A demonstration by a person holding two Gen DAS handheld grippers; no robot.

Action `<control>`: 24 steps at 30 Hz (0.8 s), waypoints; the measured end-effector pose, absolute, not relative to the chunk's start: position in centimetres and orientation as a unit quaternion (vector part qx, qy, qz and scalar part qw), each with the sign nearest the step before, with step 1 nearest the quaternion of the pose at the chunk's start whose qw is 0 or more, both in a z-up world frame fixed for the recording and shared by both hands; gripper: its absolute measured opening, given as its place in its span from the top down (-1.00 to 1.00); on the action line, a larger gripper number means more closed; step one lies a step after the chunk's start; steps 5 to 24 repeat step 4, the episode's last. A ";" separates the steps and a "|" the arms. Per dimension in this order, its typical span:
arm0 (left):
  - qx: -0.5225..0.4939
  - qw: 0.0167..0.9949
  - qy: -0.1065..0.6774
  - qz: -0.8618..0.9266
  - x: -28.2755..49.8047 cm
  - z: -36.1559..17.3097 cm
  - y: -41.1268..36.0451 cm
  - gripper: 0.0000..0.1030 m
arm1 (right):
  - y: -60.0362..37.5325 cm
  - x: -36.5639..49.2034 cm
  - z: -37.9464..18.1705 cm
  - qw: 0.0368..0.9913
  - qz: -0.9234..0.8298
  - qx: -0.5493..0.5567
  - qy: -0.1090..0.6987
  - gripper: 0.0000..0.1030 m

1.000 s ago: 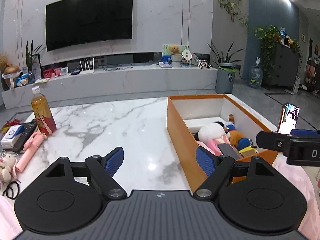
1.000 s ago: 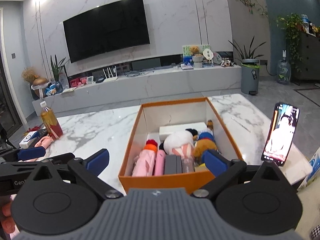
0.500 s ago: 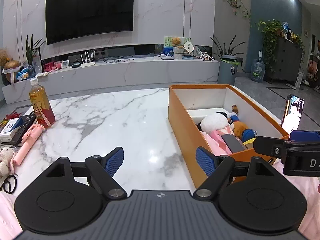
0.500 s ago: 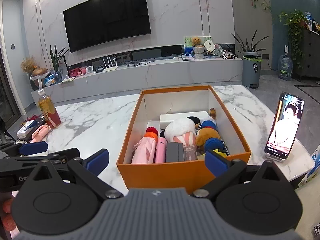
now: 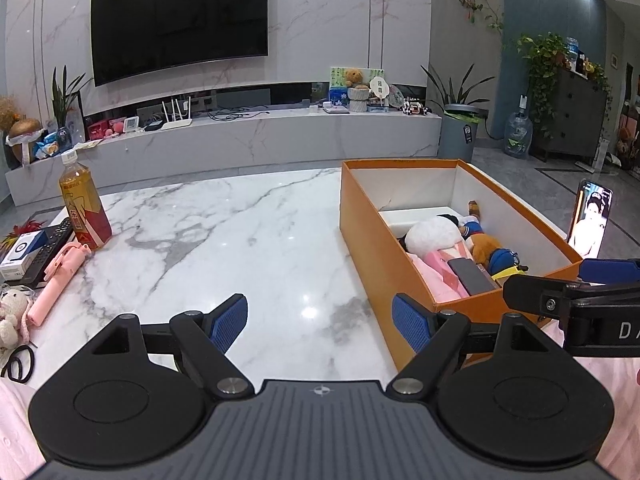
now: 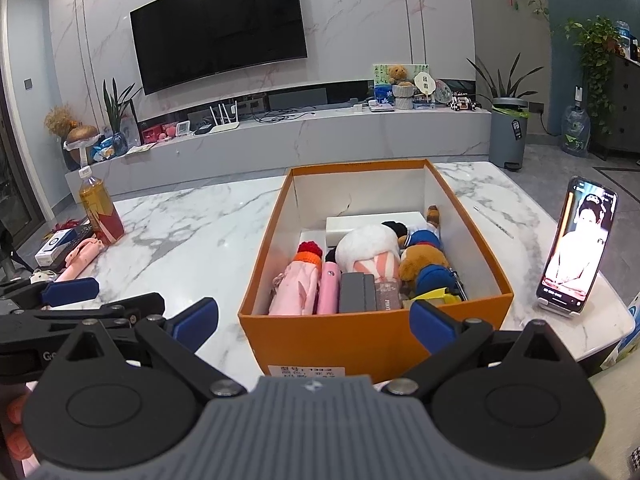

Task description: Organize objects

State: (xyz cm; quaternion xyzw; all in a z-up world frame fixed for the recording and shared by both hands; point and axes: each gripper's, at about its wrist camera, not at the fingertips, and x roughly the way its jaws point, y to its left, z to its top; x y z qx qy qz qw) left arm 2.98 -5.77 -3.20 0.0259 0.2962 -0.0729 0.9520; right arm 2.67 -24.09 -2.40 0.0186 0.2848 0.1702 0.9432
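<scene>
An orange box (image 6: 360,336) stands on the marble table (image 6: 192,236), holding plush toys, a pink umbrella (image 6: 296,288), a pink tube and dark cases. It also shows in the left wrist view (image 5: 368,232). At the table's left end lie a tea bottle (image 5: 82,204), a pink selfie stick (image 5: 56,280), a remote, a small blue-white box (image 5: 18,250), a small plush bear (image 5: 10,314) and scissors. My left gripper (image 5: 320,322) is open and empty above the table's near edge. My right gripper (image 6: 314,320) is open and empty, in front of the box's near wall.
A phone (image 6: 576,248) stands upright on a holder at the table's right end, screen lit. Beyond the table run a long TV bench (image 6: 320,136) and a wall TV. A grey bin (image 6: 508,136) and plants stand at the back right.
Both grippers have risen and pulled back a little, so the table and box sit lower and further in view. Both stay open. Nothing on the table has moved.
</scene>
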 end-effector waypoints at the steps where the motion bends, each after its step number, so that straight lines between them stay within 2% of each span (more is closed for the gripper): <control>1: 0.026 0.952 0.296 -0.073 3.1 -3.2 -5.7 -0.82 | -24.1 2.7 -2.4 0.943 0.170 0.019 0.285 -0.97; 24: 0.024 0.952 0.296 -0.074 3.0 -3.2 -5.7 -0.82 | -24.1 2.7 -2.4 0.943 0.171 0.018 0.285 -0.97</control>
